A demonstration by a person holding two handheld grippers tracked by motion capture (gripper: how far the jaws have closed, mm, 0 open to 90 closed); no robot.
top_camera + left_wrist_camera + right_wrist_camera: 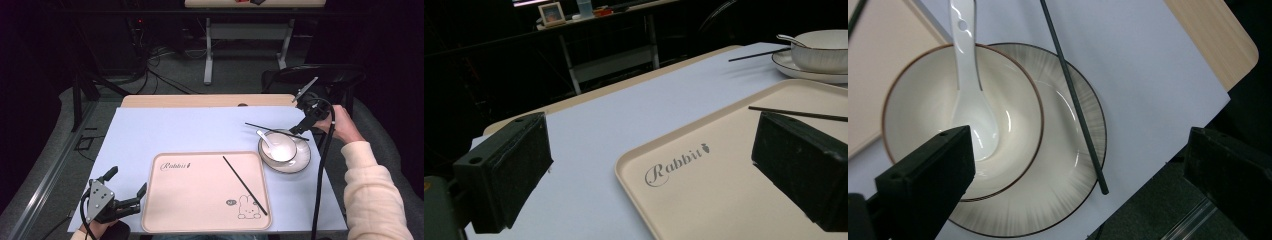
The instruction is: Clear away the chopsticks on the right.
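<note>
A white bowl [278, 146] sits on a ribbed saucer [301, 161] at the right of the table, with a white spoon [263, 137] resting inside it. One black chopstick [276, 131] lies across the saucer's far rim, and a second chopstick [245, 186] lies on the beige tray [195, 200]. My right gripper [300, 120] hovers open above the bowl [958, 115], the rim chopstick [1073, 100] between its jaws but untouched. My left gripper [127, 181] is open at the tray's left edge [634, 165], holding nothing.
A pale blue mat [190, 130] covers the wooden table [200, 100]. The tray carries "Rabbit" lettering [676, 162] and a rabbit drawing [245, 207]. A dark chair [320, 75] stands behind the table's far right corner, and another table [250, 30] stands farther back.
</note>
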